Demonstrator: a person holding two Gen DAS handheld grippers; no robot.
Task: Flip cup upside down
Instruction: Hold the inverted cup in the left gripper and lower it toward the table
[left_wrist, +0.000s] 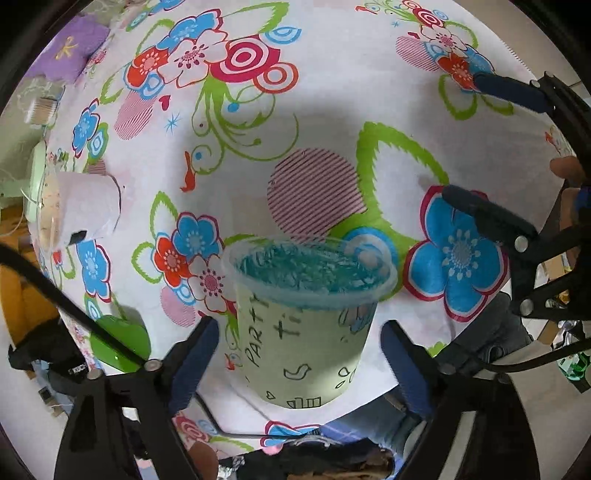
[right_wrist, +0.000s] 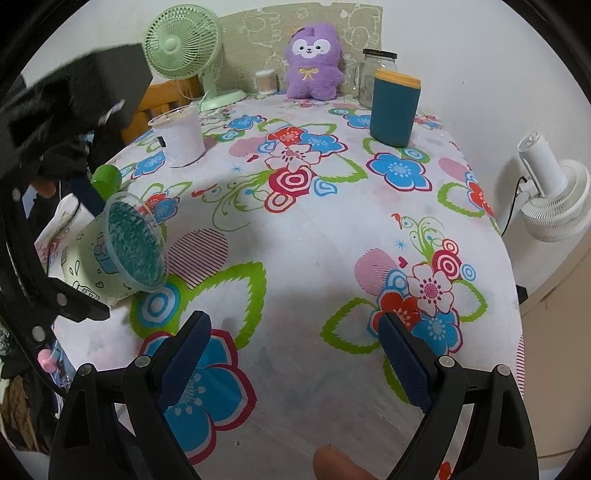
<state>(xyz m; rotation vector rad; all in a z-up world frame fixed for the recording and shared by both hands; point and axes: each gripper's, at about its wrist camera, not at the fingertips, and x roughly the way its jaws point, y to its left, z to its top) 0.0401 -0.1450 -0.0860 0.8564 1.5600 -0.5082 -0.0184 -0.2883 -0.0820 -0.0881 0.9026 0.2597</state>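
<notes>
A pale green paper cup (left_wrist: 306, 343) with black doodles and "PARTY" lettering has a clear lid over teal filling. In the left wrist view it sits between my left gripper's (left_wrist: 301, 365) open fingers, with gaps on both sides. In the right wrist view the cup (right_wrist: 107, 262) is tilted on its side at the table's left edge, its lid facing right, with the left gripper (right_wrist: 85, 254) around it. My right gripper (right_wrist: 295, 362) is open and empty above the flowered tablecloth (right_wrist: 314, 240); it also shows in the left wrist view (left_wrist: 461, 136) at the right.
A white cup (right_wrist: 181, 134), a small green cup (right_wrist: 107, 181), a teal canister (right_wrist: 393, 107), a glass jar (right_wrist: 376, 74), a purple plush toy (right_wrist: 314, 62), a cotton-swab tub (right_wrist: 266, 82) and a green fan (right_wrist: 184, 48) stand at the table's back. A white fan (right_wrist: 550, 195) stands off the right edge.
</notes>
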